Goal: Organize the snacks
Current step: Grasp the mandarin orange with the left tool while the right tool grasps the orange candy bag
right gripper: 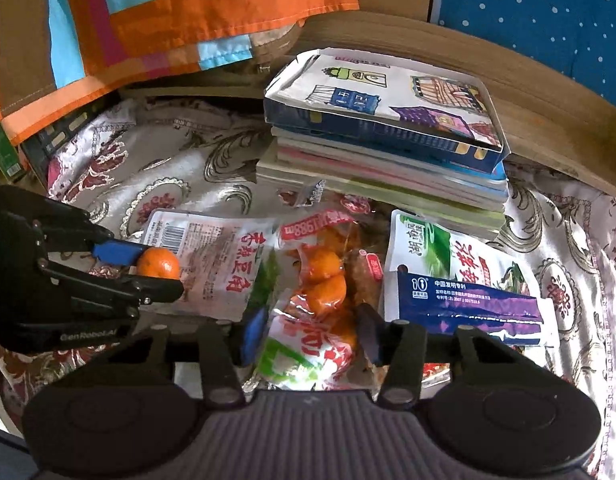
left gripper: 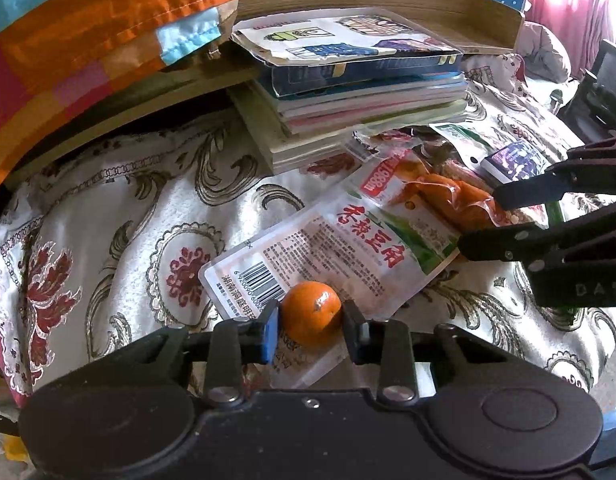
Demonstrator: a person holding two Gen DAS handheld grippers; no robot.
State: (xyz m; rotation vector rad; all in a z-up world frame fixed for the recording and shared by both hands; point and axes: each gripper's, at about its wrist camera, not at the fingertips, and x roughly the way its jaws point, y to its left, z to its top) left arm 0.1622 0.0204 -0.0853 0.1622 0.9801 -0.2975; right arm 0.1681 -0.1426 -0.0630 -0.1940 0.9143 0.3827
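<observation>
Snacks lie scattered over a cloth-covered surface (left gripper: 120, 216) patterned with red flowers and grey scrolls. In the left wrist view, the left gripper (left gripper: 310, 322) has its fingers closed on a small orange mandarin (left gripper: 312, 312), blue pad at 9 o'clock and dark pad at 3 o'clock, both touching the fruit. The mandarin sits on the near end of a white bean snack packet (left gripper: 332, 256) with red characters and a barcode.

The right gripper (right gripper: 308, 334), seen in its own view, has its fingers half spread on either side of a clear bag of orange snacks (right gripper: 322, 280); whether the pads press the bag cannot be told. At 3 o'clock from that bag lies a green-and-white packet (right gripper: 460, 252), with a blue-and-purple packet (right gripper: 468, 306) lying across its near end. The bean snack packet lies at 9 o'clock from the bag, touching it.

At 12 o'clock, behind the snacks, stands a stack of books (right gripper: 384, 168) with a drawing of buildings on top. A striped orange, blue and red cloth (right gripper: 180, 12) hangs at 11 o'clock above the surface.
</observation>
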